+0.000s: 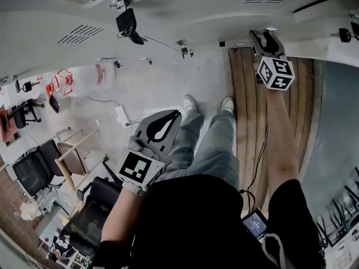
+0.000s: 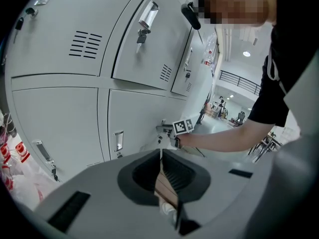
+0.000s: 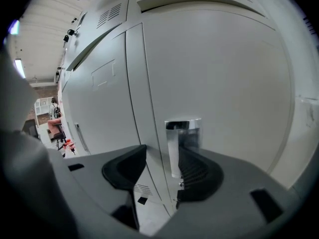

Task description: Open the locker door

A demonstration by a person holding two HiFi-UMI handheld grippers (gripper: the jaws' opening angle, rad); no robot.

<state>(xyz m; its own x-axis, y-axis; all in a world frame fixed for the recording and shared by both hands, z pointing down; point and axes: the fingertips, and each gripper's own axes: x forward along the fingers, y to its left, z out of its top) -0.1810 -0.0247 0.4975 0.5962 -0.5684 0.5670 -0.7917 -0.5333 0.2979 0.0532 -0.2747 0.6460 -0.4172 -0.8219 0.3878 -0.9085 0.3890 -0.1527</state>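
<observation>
Left gripper (image 2: 160,154): fingers clenched on nothing, held close to the body, facing the locker bank. It's not in play, but it sits in front of the doors, so a door swinging out could clip it.

Right gripper (image 3: 162,147): arm stretched out, fingers released, straddling the chrome handle (image 3: 183,133). It's not centred. The handle is up against the right finger (image 3: 199,171) and the left finger (image 3: 124,167) is apart from it. No grip yet.

The handle sits at the left edge of the locker door (image 3: 224,73), just beside the seam to the neighbouring door (image 3: 99,98). The door looks flush, i.e. shut.

Risks from here:
- Off-centre close: the left finger does all the travel and shoves the gripper sideways, or its tip lands on the seam instead of the handle.
- Shallow bite: the handle is polished metal and only the fingertips overlap it. Pull like that and the grip likely slips off.
- Lock state unknown: I can't see a key on this door, though an upper locker has a key fob (image 1: 126,22) hanging. A hard pull against a lock means slip or strain.
- Hinge side not visible: pull straight out instead of along the door's arc and the fingers twist off the handle.
- The person stands close in front, so the opening door may hit the legs.
</observation>
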